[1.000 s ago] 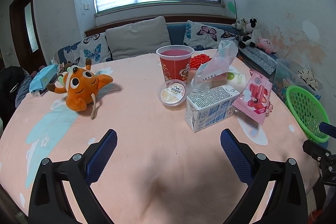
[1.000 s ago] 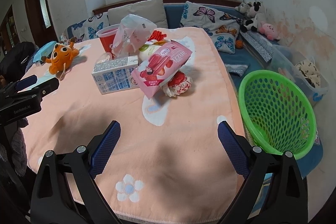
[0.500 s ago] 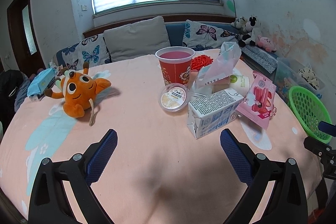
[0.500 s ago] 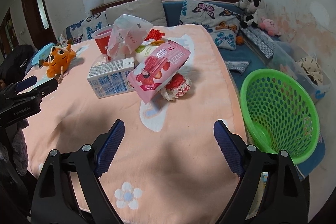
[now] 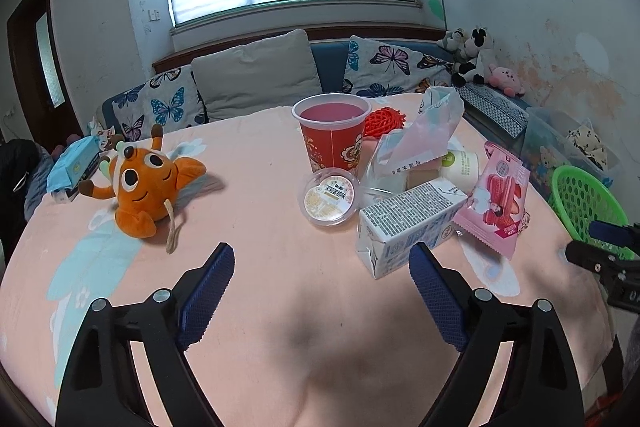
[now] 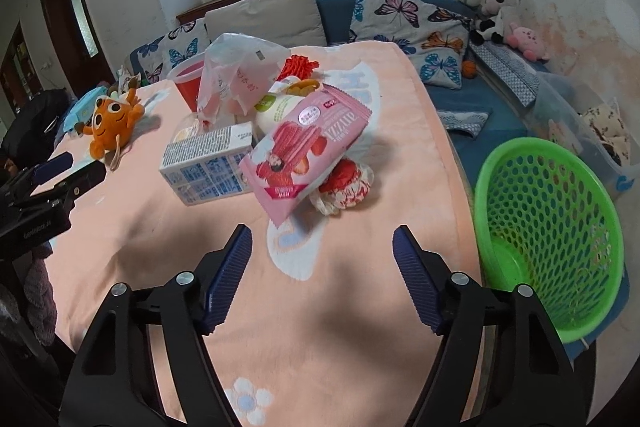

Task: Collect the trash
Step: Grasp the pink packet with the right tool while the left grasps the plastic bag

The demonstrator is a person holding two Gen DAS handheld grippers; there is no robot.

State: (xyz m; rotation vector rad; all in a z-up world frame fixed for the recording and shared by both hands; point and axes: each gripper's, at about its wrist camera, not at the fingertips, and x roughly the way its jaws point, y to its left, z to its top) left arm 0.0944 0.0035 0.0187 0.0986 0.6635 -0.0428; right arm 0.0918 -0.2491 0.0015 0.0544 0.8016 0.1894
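Right wrist view: right tongs (image 6: 322, 247) have just been narrowing, empty, nearer the pink wrapper (image 6: 306, 143); left tongs (image 5: 320, 269) likewise narrowing, empty; green basket (image 6: 548, 239) holds no trash yet.

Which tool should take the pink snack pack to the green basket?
Right tool: pink snack pack lies just ahead of its empty jaws, which have just been closing, and green basket sits beside it.
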